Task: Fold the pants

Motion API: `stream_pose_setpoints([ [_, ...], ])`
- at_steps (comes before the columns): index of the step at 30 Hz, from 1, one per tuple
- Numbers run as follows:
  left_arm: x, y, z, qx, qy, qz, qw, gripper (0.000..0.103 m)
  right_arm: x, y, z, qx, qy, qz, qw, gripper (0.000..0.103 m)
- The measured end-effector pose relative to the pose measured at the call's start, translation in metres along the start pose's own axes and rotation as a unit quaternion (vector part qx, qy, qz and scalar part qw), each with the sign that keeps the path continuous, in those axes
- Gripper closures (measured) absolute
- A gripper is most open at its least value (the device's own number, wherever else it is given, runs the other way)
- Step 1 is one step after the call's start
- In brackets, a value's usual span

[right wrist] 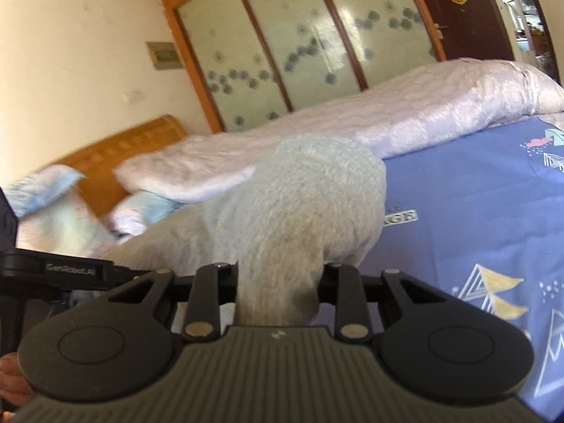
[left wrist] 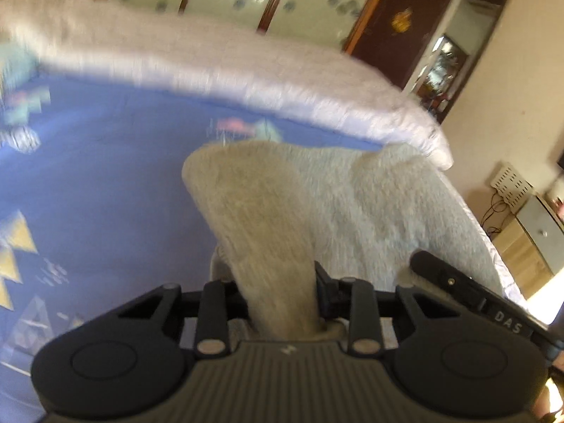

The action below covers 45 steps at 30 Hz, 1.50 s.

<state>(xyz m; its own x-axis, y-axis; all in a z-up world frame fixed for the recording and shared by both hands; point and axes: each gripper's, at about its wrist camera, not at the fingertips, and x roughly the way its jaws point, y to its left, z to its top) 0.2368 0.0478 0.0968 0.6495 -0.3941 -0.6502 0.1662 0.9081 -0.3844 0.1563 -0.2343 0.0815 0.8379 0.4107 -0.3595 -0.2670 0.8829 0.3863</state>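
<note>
Pale grey fleece pants rise in a thick fold out of my left gripper, whose jaws are shut on the fabric; the cloth hides the fingertips. The rest of the pants spreads to the right over the bed, towards the black body of the other gripper. In the right wrist view the same pants bulge up from my right gripper, also shut on a bunch of the fleece. The left gripper's black body shows at the left edge there.
A blue patterned bedsheet lies under the pants. A rolled white quilt runs along the bed's far side. Pillows lean on the wooden headboard. A wardrobe and a low cabinet stand beyond.
</note>
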Motion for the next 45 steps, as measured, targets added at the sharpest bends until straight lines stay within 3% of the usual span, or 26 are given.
stream_pose_setpoints([
  [3, 0.047, -0.002, -0.014, -0.014, 0.040, -0.019, 0.9989, 0.071, 0.016, -0.037, -0.004, 0.019, 0.030, -0.031, 0.999, 0.072],
  [7, 0.090, -0.006, -0.036, -0.015, 0.074, 0.008, 0.9971, 0.047, 0.017, -0.094, -0.022, 0.060, 0.083, -0.063, 0.993, 0.070],
  [9, 0.087, 0.000, -0.043, -0.017, 0.069, 0.032, 0.9969, 0.034, 0.017, -0.119, -0.030, 0.125, 0.113, -0.054, 0.984, 0.065],
  [10, 0.081, 0.003, -0.046, -0.022, 0.060, 0.043, 0.9970, 0.023, 0.015, -0.131, -0.035, 0.156, 0.120, -0.039, 0.980, 0.064],
  [13, 0.067, 0.012, -0.054, -0.046, 0.047, 0.051, 0.9965, 0.010, 0.003, -0.134, -0.041, 0.169, 0.117, -0.013, 0.979, 0.055],
  [15, 0.076, 0.020, -0.062, -0.083, 0.082, 0.022, 0.9929, 0.009, 0.002, -0.131, -0.042, 0.175, 0.122, 0.004, 0.977, 0.035],
  [16, 0.088, 0.026, -0.068, -0.108, 0.116, 0.000, 0.9874, 0.011, 0.005, -0.131, -0.044, 0.187, 0.129, 0.013, 0.974, 0.031],
  [17, 0.090, 0.025, -0.070, -0.107, 0.110, 0.000, 0.9882, 0.012, 0.009, -0.131, -0.045, 0.200, 0.139, 0.017, 0.970, 0.030],
  [18, 0.091, 0.020, -0.069, -0.090, 0.097, 0.004, 0.9912, 0.019, 0.013, -0.129, -0.047, 0.214, 0.156, 0.021, 0.964, 0.037],
  [19, 0.093, 0.016, -0.067, -0.083, 0.096, 0.010, 0.9919, 0.034, 0.019, -0.124, -0.052, 0.223, 0.175, 0.025, 0.959, 0.049],
  [20, 0.094, 0.015, -0.062, -0.087, 0.097, 0.012, 0.9913, 0.049, 0.021, -0.117, -0.055, 0.219, 0.189, 0.023, 0.957, 0.070],
  [23, 0.085, 0.019, -0.043, -0.105, 0.082, -0.008, 0.9911, 0.074, 0.009, -0.086, -0.044, 0.155, 0.173, 0.006, 0.973, 0.080],
  [25, 0.070, 0.018, -0.024, -0.102, 0.052, -0.039, 0.9927, 0.076, -0.003, -0.067, -0.026, 0.127, 0.139, 0.023, 0.982, 0.081],
  [29, 0.029, 0.010, 0.016, -0.080, -0.031, -0.066, 0.9941, 0.077, -0.022, -0.027, 0.015, 0.088, 0.061, 0.059, 0.992, 0.082],
  [32, 0.009, 0.004, 0.033, -0.065, -0.072, -0.063, 0.9933, 0.077, -0.041, -0.011, 0.034, 0.075, 0.007, 0.087, 0.993, 0.082],
  [34, 0.008, 0.006, 0.031, -0.065, -0.075, -0.054, 0.9936, 0.076, -0.044, -0.007, 0.035, 0.069, -0.007, 0.087, 0.994, 0.081],
  [36, 0.026, 0.008, 0.017, -0.070, -0.047, -0.037, 0.9958, 0.074, -0.045, -0.009, 0.026, 0.053, -0.005, 0.067, 0.996, 0.081],
  [38, 0.063, 0.007, -0.002, -0.081, 0.003, -0.010, 0.9967, 0.065, -0.036, -0.022, 0.012, 0.029, 0.021, 0.007, 0.999, 0.080],
  [40, 0.106, 0.004, -0.023, -0.078, 0.062, 0.021, 0.9948, 0.062, -0.020, -0.045, -0.007, -0.002, 0.054, -0.103, 0.993, 0.077],
  [41, 0.125, 0.001, -0.033, -0.074, 0.085, 0.037, 0.9930, 0.052, -0.013, -0.055, -0.016, -0.024, 0.070, -0.168, 0.983, 0.073],
  [42, 0.130, -0.003, -0.040, -0.074, 0.075, 0.039, 0.9936, 0.046, -0.009, -0.068, -0.023, -0.024, 0.091, -0.209, 0.974, 0.072],
  [45, 0.124, -0.013, -0.039, -0.070, 0.055, 0.026, 0.9957, 0.026, -0.034, -0.093, -0.029, 0.056, 0.074, -0.176, 0.980, 0.066],
])
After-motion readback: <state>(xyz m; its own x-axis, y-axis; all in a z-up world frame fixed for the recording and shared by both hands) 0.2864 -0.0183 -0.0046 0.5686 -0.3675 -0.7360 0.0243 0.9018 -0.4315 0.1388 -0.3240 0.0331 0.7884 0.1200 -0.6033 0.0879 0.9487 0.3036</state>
